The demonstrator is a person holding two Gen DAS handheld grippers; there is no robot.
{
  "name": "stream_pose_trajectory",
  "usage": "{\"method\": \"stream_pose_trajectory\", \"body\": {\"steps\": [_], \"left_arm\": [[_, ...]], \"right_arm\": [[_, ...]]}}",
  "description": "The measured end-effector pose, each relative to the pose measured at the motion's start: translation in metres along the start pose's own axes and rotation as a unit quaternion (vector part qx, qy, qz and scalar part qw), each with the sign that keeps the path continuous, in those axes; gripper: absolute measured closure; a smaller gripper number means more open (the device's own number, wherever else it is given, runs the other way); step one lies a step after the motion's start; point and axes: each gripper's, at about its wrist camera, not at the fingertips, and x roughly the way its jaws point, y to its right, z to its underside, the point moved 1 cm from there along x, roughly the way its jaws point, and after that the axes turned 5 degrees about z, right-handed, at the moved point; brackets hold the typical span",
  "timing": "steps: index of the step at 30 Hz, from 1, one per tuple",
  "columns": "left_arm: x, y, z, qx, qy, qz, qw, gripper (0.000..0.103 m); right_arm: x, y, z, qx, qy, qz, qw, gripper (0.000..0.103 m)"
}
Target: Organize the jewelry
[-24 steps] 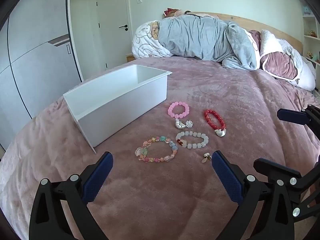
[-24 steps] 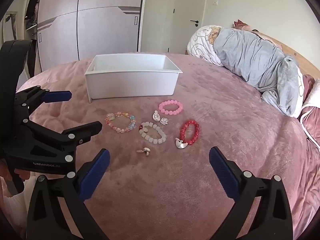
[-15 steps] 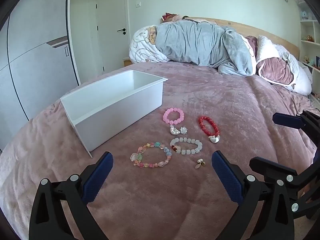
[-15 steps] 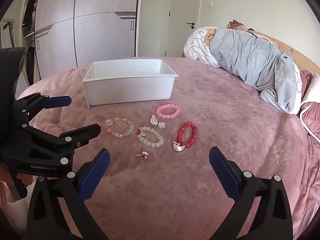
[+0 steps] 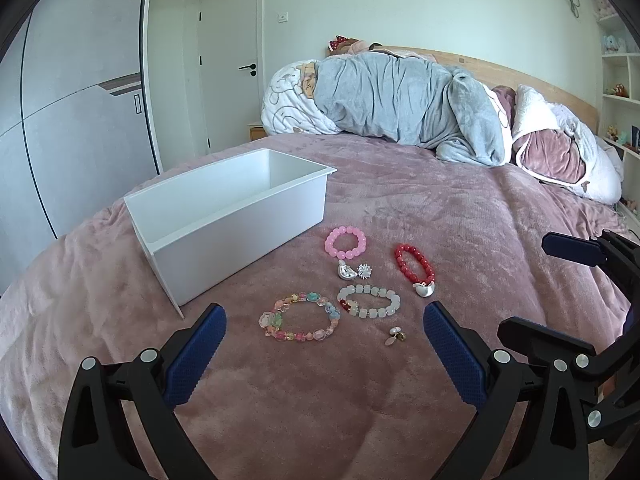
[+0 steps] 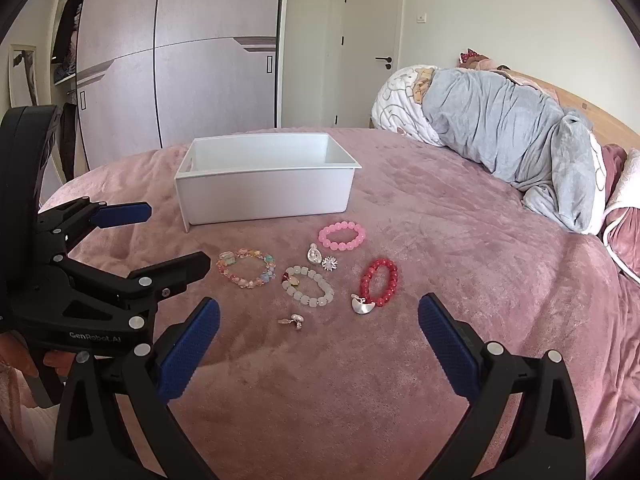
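Jewelry lies on the pink bedspread: a pink bead bracelet point(image 5: 345, 242) point(image 6: 342, 235), a red bead bracelet point(image 5: 414, 266) point(image 6: 378, 282) with a silver charm, a white bead bracelet point(image 5: 369, 302) point(image 6: 309, 288), a multicolour bracelet point(image 5: 299, 322) point(image 6: 247, 268), two small silver pieces point(image 5: 353, 272) point(image 6: 321, 259) and a small earring point(image 5: 396, 335) point(image 6: 293, 321). An empty white box point(image 5: 224, 224) point(image 6: 264, 192) stands behind them. My left gripper point(image 5: 322, 348) is open, above the bed in front of the multicolour bracelet. My right gripper point(image 6: 318, 340) is open, in front of the earring.
A grey duvet point(image 5: 404, 100) and pillows point(image 5: 560, 156) are heaped at the head of the bed. Wardrobe doors point(image 6: 180, 60) and a room door point(image 5: 228, 60) stand beyond the bed's edge. Each gripper shows in the other's view, at the side.
Both cameras have tilted up and drawn slightly back; the jewelry sits lower in the frames. Nothing on the bed has moved. Both grippers stay open.
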Motion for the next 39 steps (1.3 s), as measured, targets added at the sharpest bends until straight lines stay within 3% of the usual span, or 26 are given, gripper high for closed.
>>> {"method": "stream_pose_trajectory", "body": {"steps": [39], "left_arm": [[0.002, -0.006, 0.007, -0.010, -0.010, -0.005, 0.9999, 0.003]], "right_arm": [[-0.007, 0.002, -0.003, 0.007, 0.021, -0.001, 1.000, 0.005]]}}
